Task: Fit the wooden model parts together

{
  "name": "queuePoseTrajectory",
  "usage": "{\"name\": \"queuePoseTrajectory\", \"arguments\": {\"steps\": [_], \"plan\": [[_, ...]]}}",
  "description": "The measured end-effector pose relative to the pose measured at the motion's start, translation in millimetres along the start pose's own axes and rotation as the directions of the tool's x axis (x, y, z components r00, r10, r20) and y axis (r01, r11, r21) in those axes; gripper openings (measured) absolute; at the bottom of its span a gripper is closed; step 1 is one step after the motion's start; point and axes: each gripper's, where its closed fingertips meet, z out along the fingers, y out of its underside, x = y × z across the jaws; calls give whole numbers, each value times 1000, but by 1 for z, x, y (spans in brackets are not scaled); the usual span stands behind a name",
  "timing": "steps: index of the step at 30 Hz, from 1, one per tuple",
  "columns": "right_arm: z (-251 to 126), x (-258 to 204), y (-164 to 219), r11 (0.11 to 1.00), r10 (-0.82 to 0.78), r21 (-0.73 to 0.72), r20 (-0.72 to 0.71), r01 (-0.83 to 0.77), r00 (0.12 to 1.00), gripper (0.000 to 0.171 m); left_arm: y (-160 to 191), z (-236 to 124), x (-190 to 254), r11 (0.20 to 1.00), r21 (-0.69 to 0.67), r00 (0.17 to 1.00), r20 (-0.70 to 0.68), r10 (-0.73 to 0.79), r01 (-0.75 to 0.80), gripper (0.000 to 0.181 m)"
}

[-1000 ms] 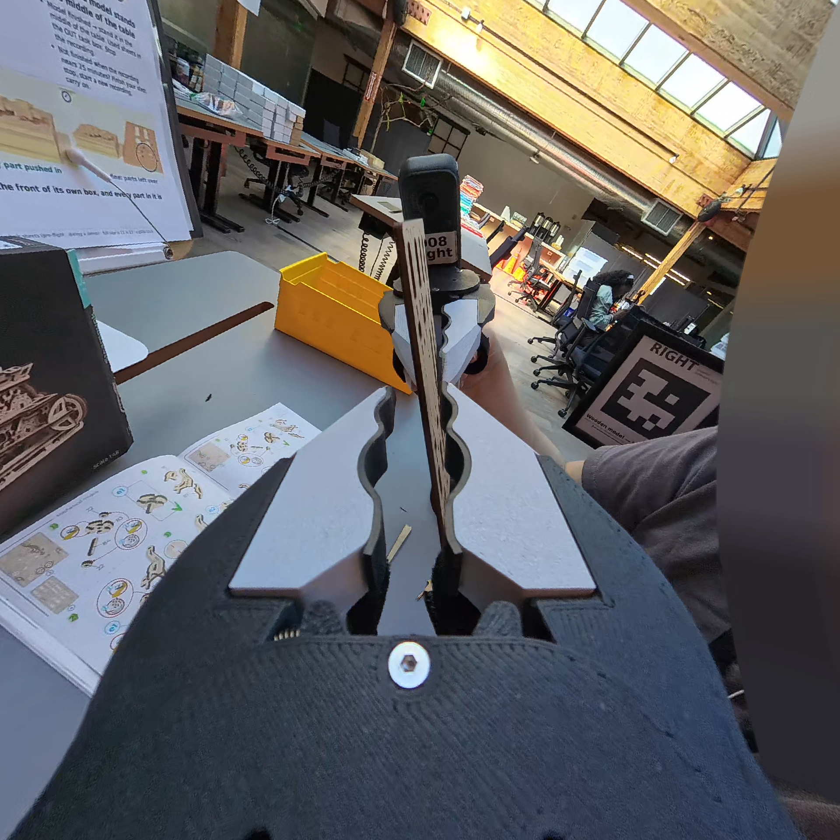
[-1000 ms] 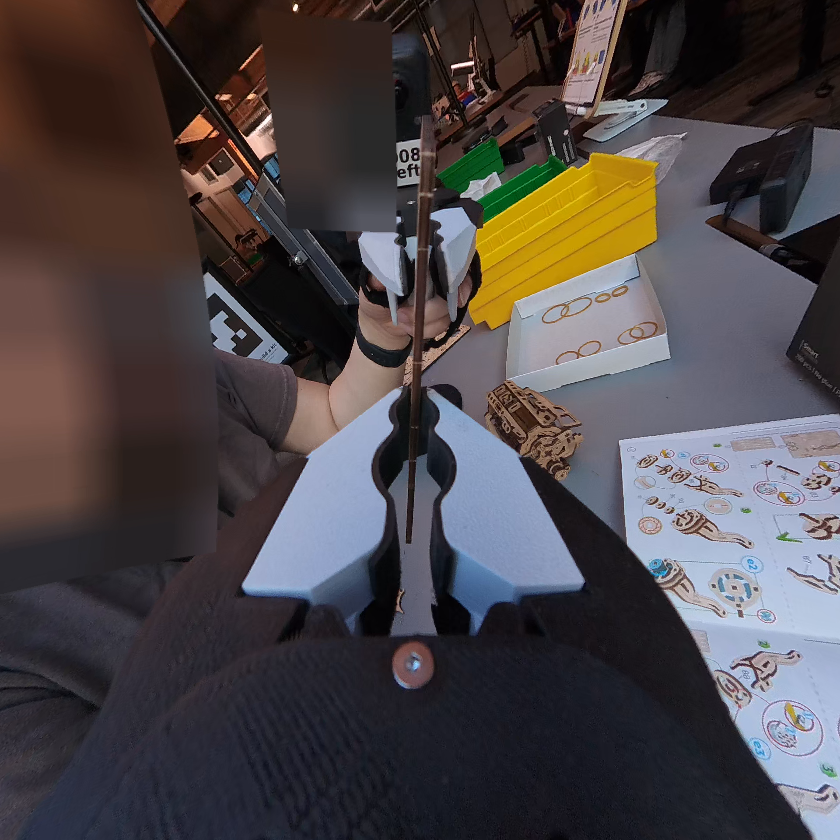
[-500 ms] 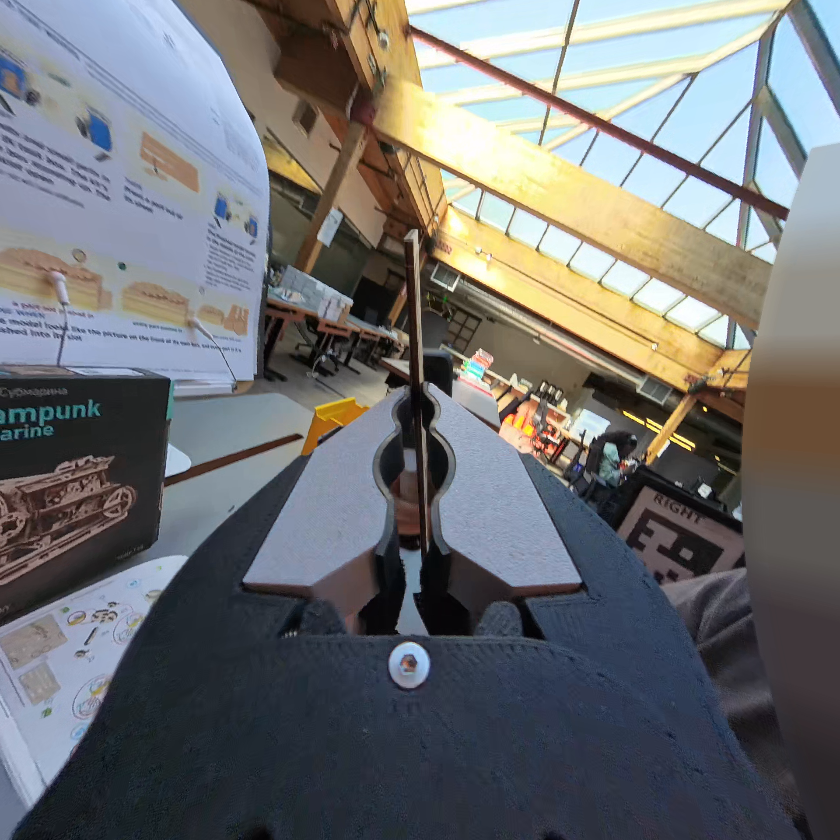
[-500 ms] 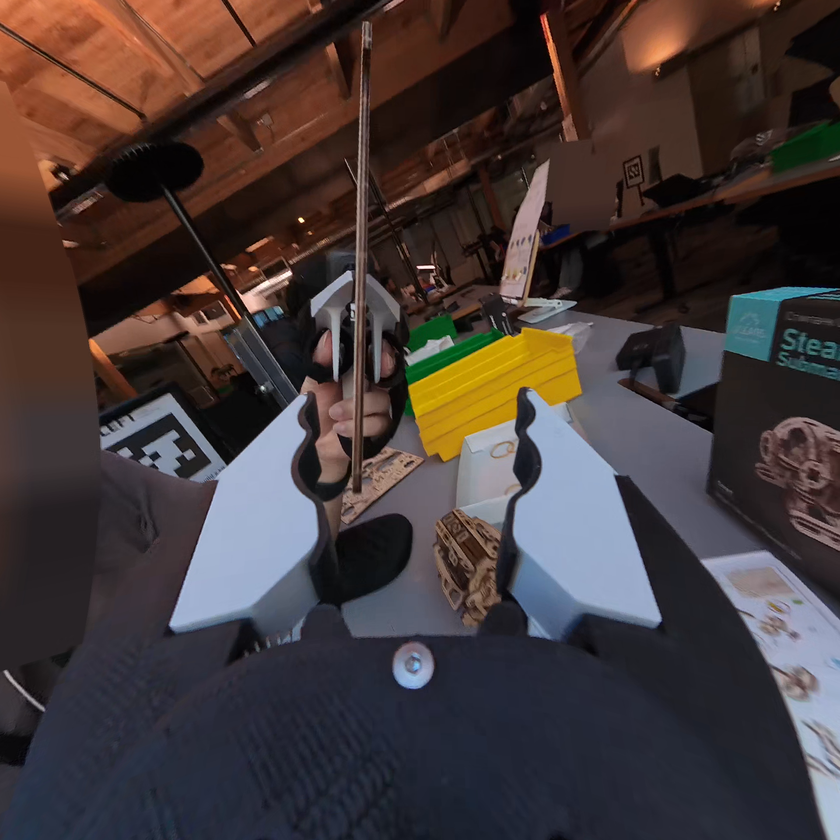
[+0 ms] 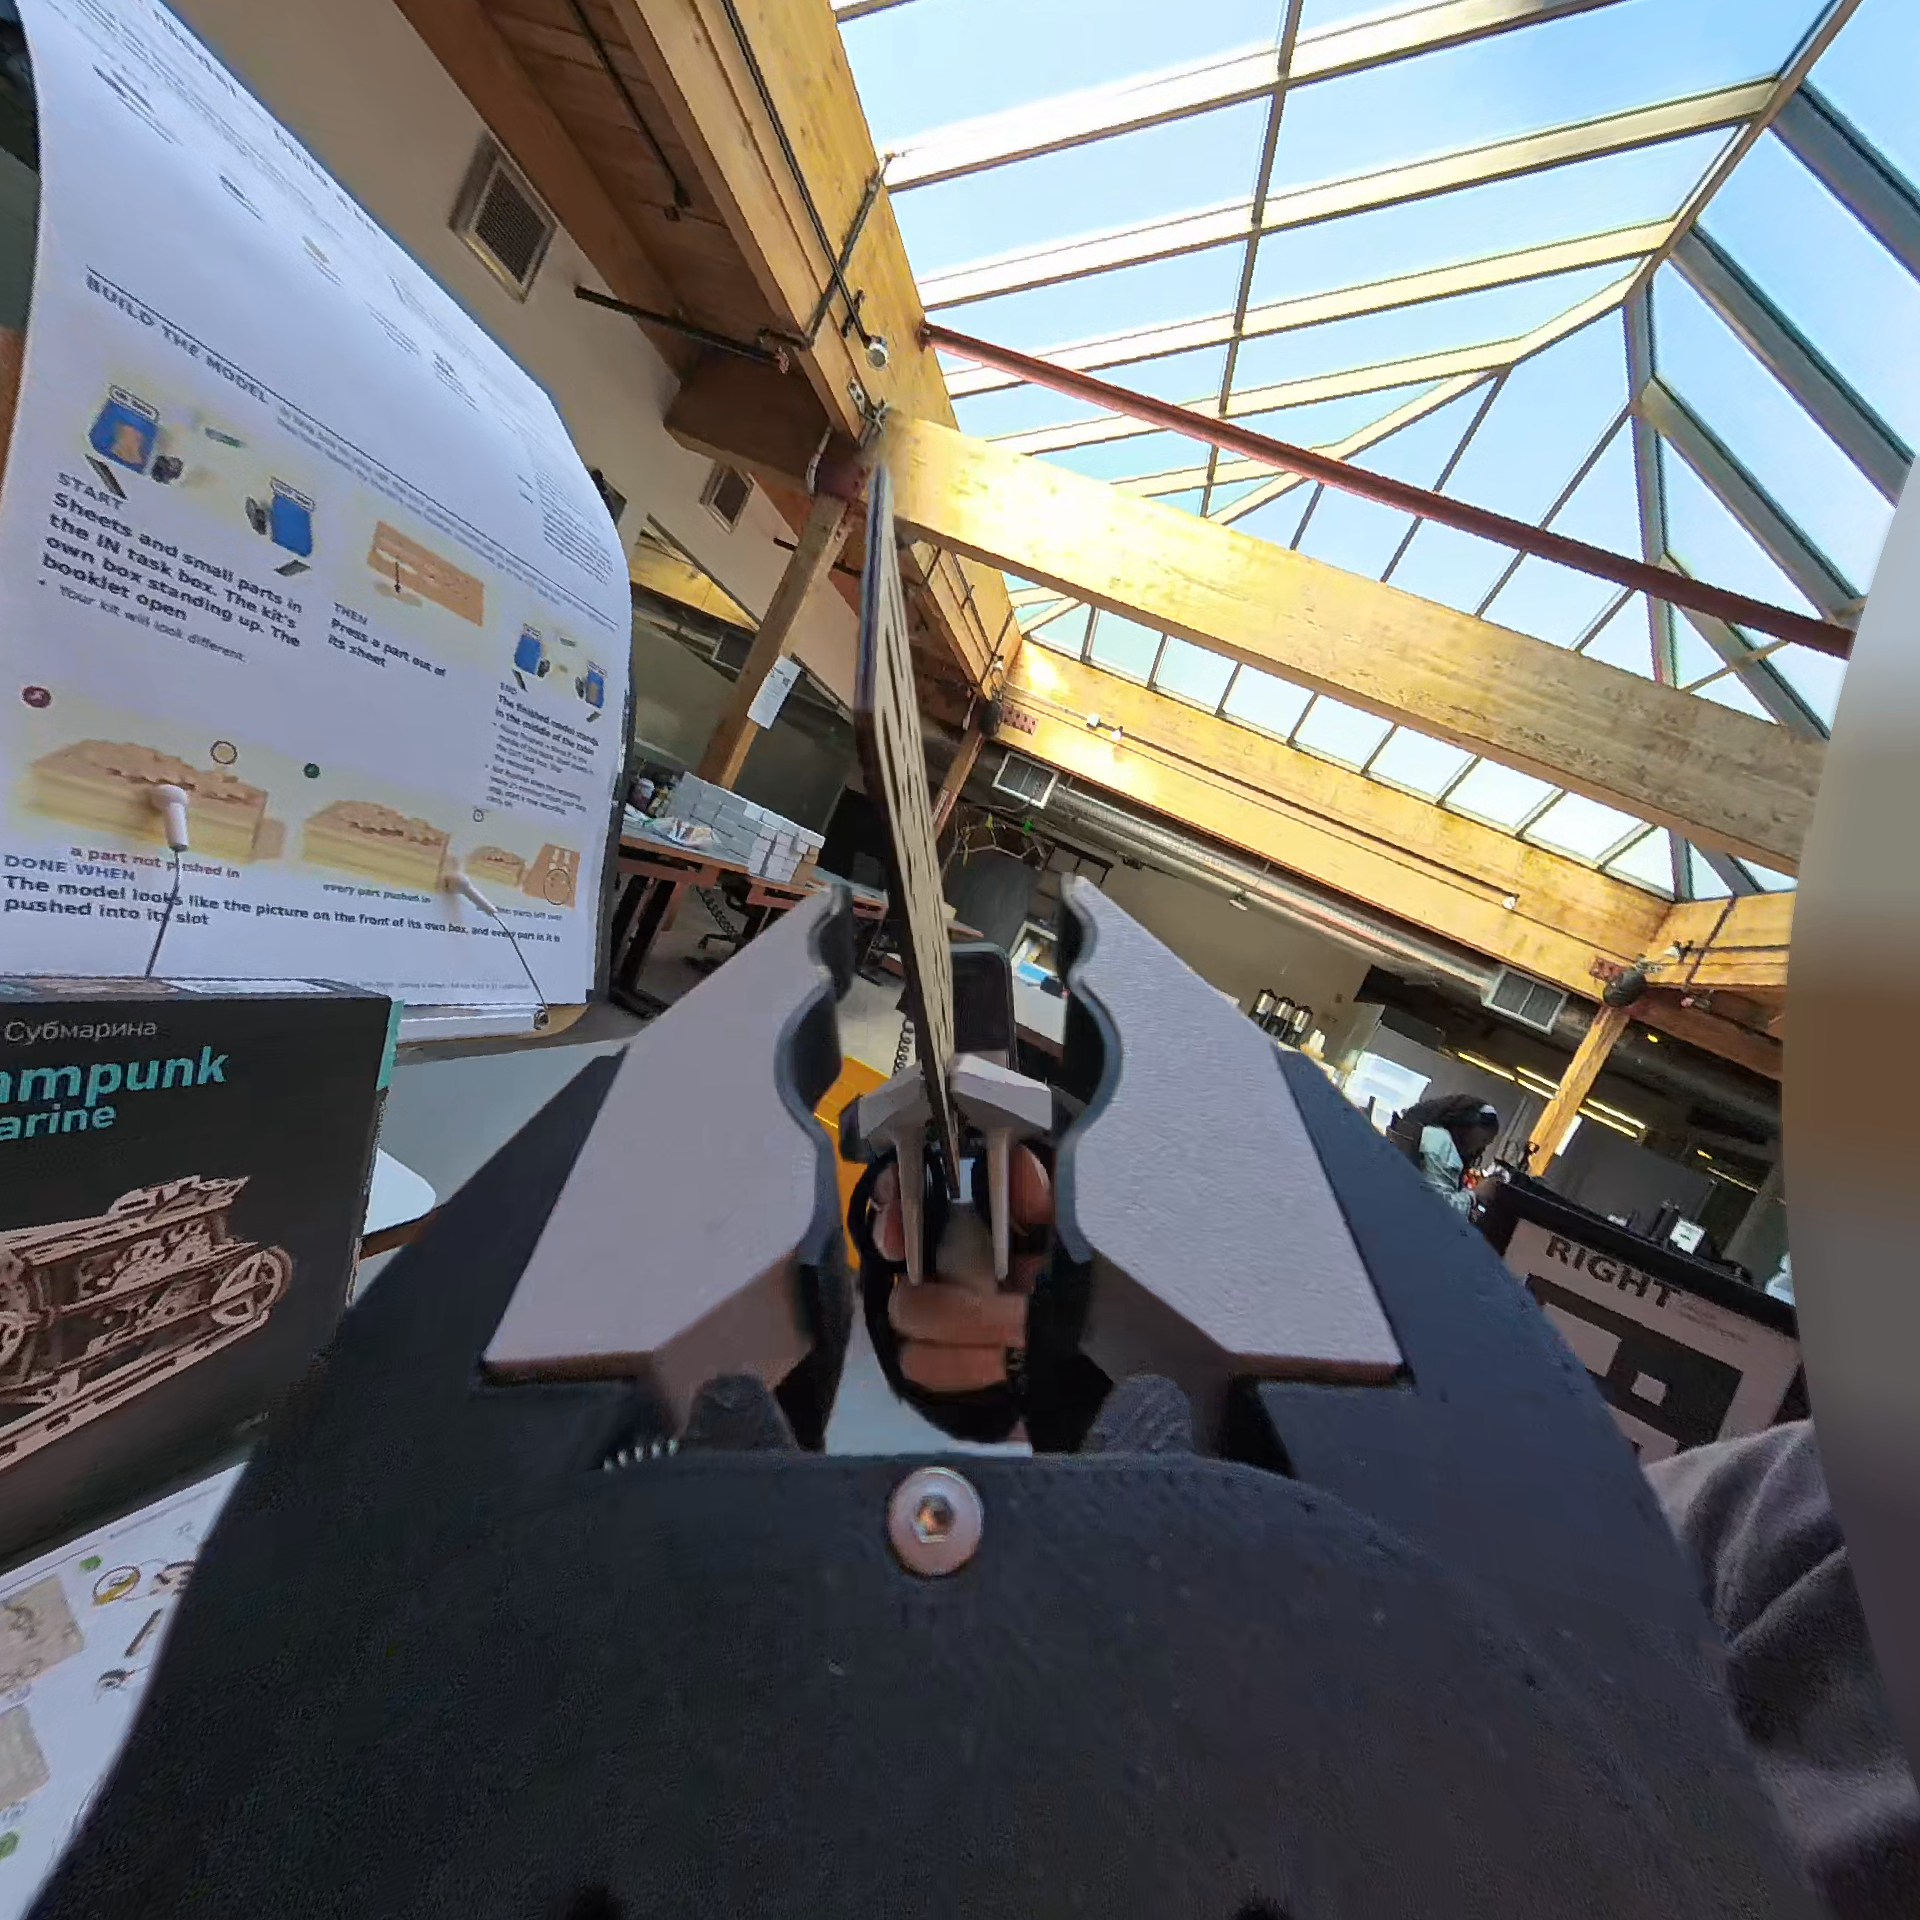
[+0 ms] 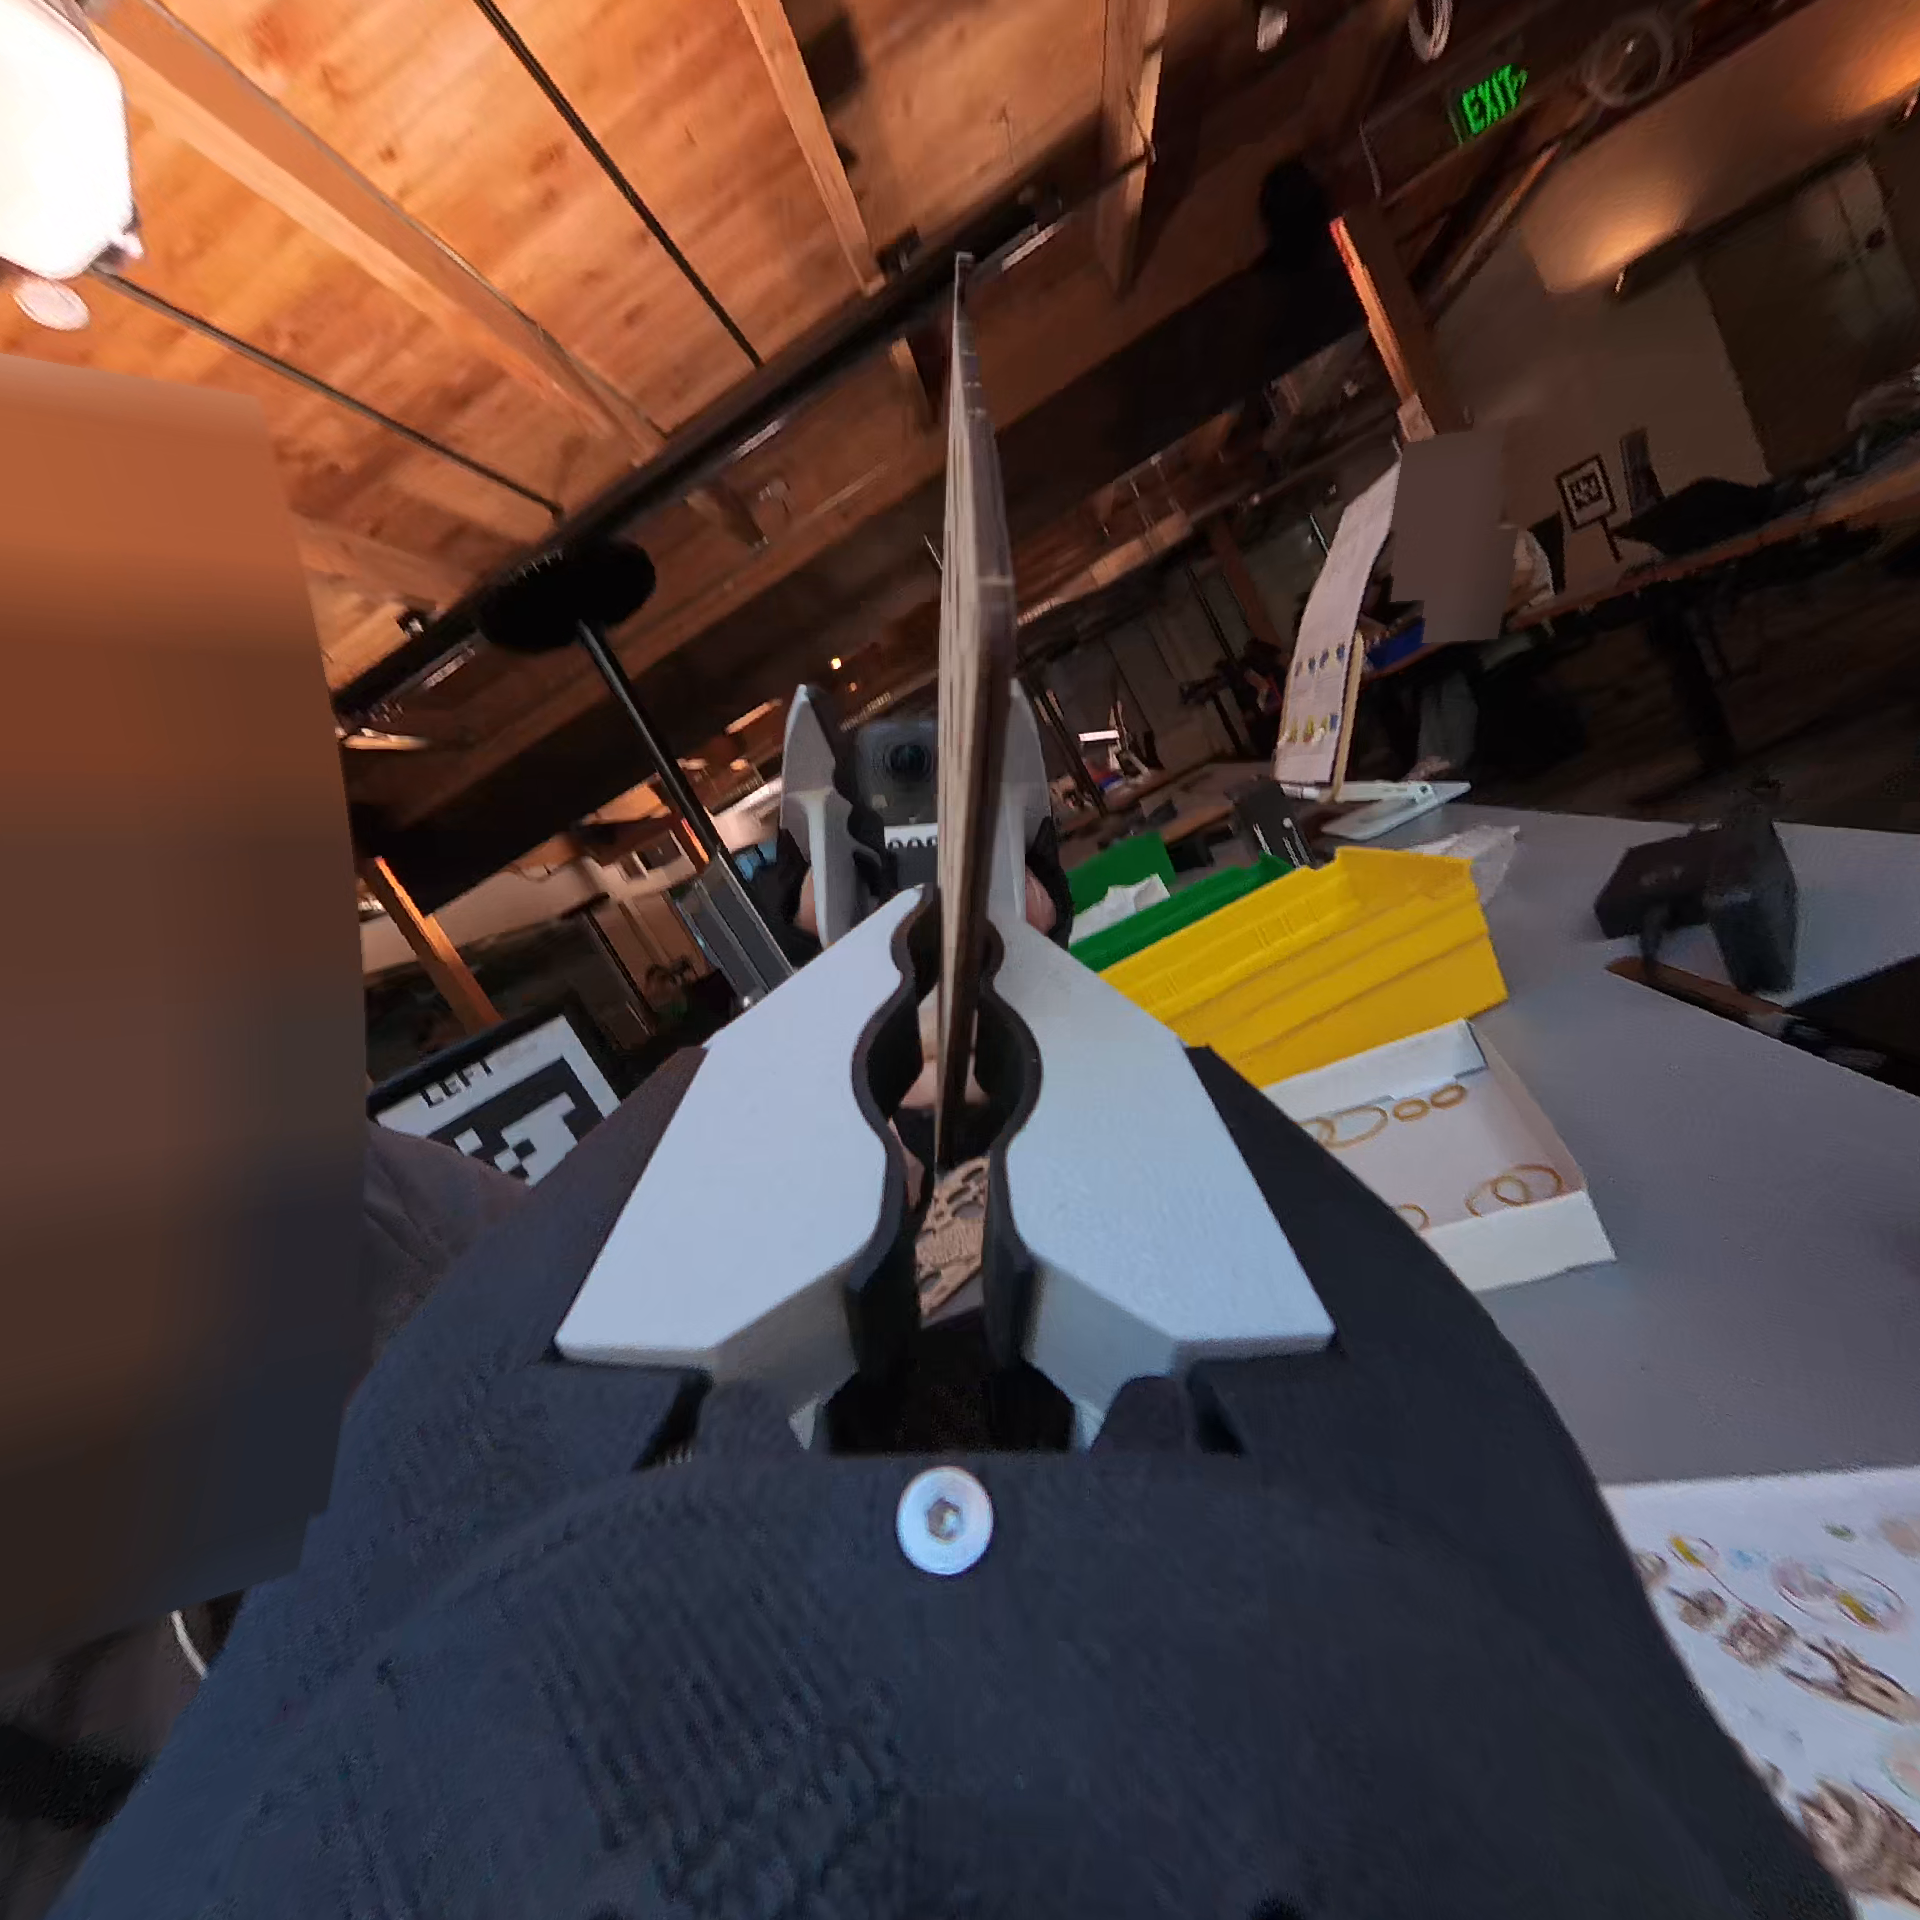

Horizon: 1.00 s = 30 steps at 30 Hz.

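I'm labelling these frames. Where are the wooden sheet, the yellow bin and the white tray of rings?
wooden sheet [image 6: 975, 665], right wrist view, on its thin upright edge.
yellow bin [image 6: 1340, 966], right wrist view, on its long side wall.
white tray [image 6: 1527, 1242], right wrist view, on its near wall.

- My left gripper [image 5: 951, 935] stands wide, but the wooden sheet [image 5: 899, 831] rises edge-on through its gap.
- My right gripper [image 6: 951, 940] pinches that sheet, blocking passage straight ahead.
- The yellow bin [image 6: 1340, 966] and white tray [image 6: 1496, 1236] crowd the table [image 6: 1714, 1195] rightward.
- The black box [image 5: 156, 1195] walls my left.
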Motion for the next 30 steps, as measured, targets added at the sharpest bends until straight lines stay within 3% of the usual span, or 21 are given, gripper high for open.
{"name": "queuePoseTrajectory", "arguments": {"steps": [2, 5, 9, 14, 26, 29, 30], "plan": [[-12, -6, 0, 993, -19, -118, -3, 18, 1000, 0, 1, -2, 4, 996, -82, 999, -38, -22, 19, 59], [-26, -20, 5, 965, -29, -260, 15, 32, 999, 0, 16, -6, 14, 970, -241, 993, -105, -50, 23, 60], [-32, -25, 19, 922, -52, -384, -11, 44, 999, 0, 47, -7, 16, 912, -409, 992, -118, -47, -6, 48], [-38, -24, 31, 889, -22, -458, -30, 5, 999, 0, 68, -6, 22, 871, -491, 983, -163, -79, -12, 8], [-46, -21, 18, 906, -23, -424, -66, -7, 998, 1, 90, -11, 17, 803, -596, 986, -141, -89, -13, 1], [-43, -18, 8, 928, -94, -368, -63, 65, 994, 2, 86, -8, 11, 821, -571, 990, -115, -78, -1, 1], [-42, -17, 2, 932, -146, -344, -69, 113, 987, 11, 82, -6, 9, 837, -548, 991, -106, -82, 10, 1]]}}
